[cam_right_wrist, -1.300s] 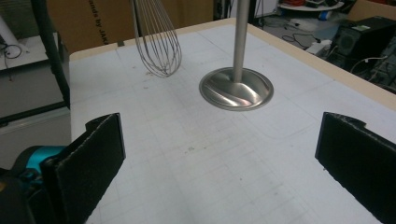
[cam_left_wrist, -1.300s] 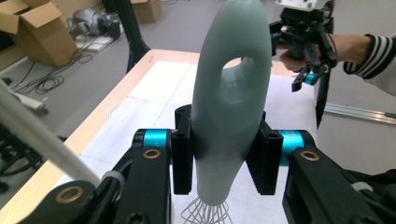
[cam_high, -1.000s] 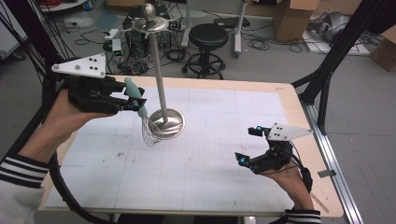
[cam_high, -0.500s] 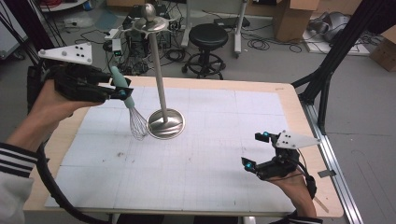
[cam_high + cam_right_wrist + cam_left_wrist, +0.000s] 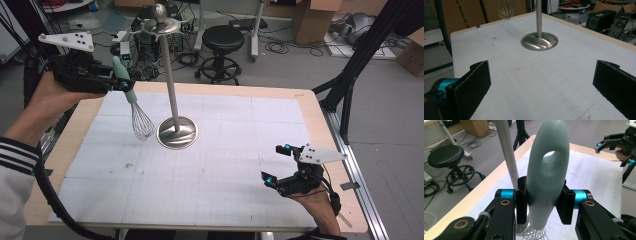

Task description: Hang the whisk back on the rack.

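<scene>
Whisk [image 5: 136,111]: pale green handle, wire head; held clear of the table beside the stand [image 5: 172,95]; left gripper [image 5: 120,82] clamped mid-handle; right gripper [image 5: 280,164] wide, empty; probably light, wires springy, handle smooth.

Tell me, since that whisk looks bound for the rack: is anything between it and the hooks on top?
Nothing visible. The mint-handled wire whisk hangs in the left tongs beside the steel pole stand; open air separates them.
</scene>
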The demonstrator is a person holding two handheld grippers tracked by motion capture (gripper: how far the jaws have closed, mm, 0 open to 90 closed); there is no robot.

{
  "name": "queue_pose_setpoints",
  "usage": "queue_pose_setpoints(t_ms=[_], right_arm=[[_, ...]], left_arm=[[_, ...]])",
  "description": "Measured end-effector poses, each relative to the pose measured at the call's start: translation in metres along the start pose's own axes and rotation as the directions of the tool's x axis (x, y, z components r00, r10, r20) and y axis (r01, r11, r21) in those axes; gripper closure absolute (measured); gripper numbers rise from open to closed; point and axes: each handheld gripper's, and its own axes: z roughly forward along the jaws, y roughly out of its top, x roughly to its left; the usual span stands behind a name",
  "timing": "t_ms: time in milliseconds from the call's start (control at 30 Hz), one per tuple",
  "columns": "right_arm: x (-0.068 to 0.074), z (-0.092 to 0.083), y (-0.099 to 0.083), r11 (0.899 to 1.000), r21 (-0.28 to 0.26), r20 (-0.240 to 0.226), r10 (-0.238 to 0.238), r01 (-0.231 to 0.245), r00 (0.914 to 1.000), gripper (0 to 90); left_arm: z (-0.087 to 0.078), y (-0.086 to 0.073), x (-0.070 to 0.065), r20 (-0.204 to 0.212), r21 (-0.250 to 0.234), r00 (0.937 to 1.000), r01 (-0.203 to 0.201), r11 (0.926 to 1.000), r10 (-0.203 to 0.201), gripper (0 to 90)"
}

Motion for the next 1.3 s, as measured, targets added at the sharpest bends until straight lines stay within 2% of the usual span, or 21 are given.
queue_pose_setpoints(t_ms=[233,500,733,1300], right_arm=[[0.0,0.003,-0.002,1.0,0.003,-0.007,0.003,-0.003,1.0,0.4],[-0.001,0.002,-0.004,1.0,0.009,-0.001,0.0,0.0,1.0,0.4],[-0.001,0.002,-0.003,1.0,0.005,0.002,0.002,-0.002,1.0,0.4],[0.0,0.001,-0.001,1.0,0.007,0.006,-0.013,0.013,0.9999,0.4]], left_arm=[[0.003,0.008,0.013,-0.024,0.011,0.9997,0.009,0.9999,-0.009,66.4],[0.004,0.016,0.022,-0.03,0.012,0.9994,0.014,0.9998,-0.014,66.4],[0.006,0.022,0.03,-0.009,0.029,0.9999,0.009,0.9995,-0.009,66.3],[0.011,0.042,0.041,-0.002,0.032,0.9999,0.012,0.9994,-0.012,66.4]])
